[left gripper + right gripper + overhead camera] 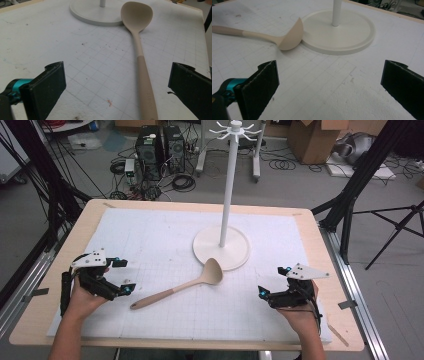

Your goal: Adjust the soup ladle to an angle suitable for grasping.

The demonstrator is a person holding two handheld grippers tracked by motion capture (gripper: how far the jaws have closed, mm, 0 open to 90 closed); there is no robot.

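A beige ladle [176, 290] lies on the white grid mat, its bowl [136, 15] resting against the round base of a white hook stand [221, 246]. The stand's pole rises to a ring of hooks at the top [234, 130]. My left gripper [124, 276] rests at the mat's left side, open, with the ladle's handle [146, 90] just ahead between its jaws' line of sight. My right gripper [272, 281] sits at the mat's right side, open and holding nothing, facing the stand base [339, 32] and the ladle bowl [290, 37].
The white mat [150, 235] covers most of the wooden table [325, 250]. Beyond the far edge are computer towers [157, 150], cables and cardboard boxes [312, 140] on the floor. Black tripod legs [360, 185] stand at the right.
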